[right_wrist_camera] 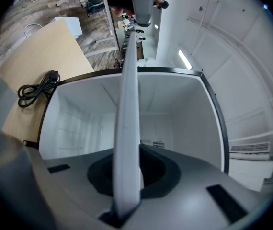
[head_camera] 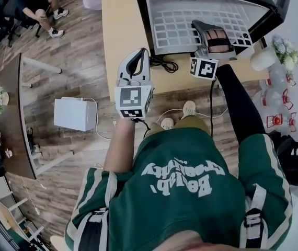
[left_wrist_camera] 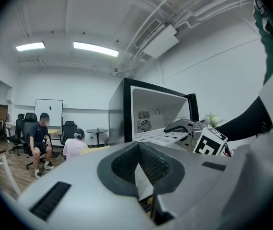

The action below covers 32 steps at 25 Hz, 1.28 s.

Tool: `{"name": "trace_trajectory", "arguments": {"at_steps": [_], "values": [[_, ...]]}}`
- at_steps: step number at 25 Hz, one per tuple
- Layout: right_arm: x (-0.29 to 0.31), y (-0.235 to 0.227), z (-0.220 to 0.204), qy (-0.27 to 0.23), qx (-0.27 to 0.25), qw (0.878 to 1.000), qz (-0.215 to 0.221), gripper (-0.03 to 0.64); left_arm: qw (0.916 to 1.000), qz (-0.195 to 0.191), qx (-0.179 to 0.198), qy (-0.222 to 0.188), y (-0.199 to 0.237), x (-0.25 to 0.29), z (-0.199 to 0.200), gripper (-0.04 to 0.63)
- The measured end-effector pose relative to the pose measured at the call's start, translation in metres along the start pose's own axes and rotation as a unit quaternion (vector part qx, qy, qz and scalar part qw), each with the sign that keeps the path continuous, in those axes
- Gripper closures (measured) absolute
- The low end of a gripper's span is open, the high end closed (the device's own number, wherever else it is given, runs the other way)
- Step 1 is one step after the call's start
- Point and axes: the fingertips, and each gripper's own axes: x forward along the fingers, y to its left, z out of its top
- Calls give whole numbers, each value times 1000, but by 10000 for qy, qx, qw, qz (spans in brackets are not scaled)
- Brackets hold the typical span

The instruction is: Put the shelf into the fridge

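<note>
The person wears a dark green shirt with white lettering on the front and white stripes along the short sleeves. There are black straps at both shoulders, a black long sleeve on the right arm, and pale shoes. The left gripper and right gripper have grey shells and black ribbed jaws. Each carries a white cube of black square markers and a black cable.

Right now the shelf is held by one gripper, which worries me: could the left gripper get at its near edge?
Probably yes. The left gripper, empty with jaws together, hovers near the front edge of the shelf; only a black cord lies low on the table between them. It must open first.
</note>
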Motion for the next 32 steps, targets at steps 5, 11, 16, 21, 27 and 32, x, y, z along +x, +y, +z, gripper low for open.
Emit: {"name": "trace_trajectory", "arguments": {"at_steps": [5,11,16,21,27,32], "values": [[7,1,0,8,-2,10000,-43,572,10000,5,-52,23,1,8,1,595],[15,0,-2,10,-8,9999,-111,572,10000,6,-61,38,2,18,-1,595],[24,0,-3,9,-10,9999,-130,572,10000,18,-81,49,5,24,-2,595],[33,0,-5,14,-9,9999,-129,572,10000,27,-68,64,10,31,-4,595],[46,-1,-9,14,-2,9999,-124,572,9999,47,-106,116,13,38,-7,595],[58,-2,-9,15,4,9999,-105,572,9998,70,-103,122,20,45,-5,595]]}}
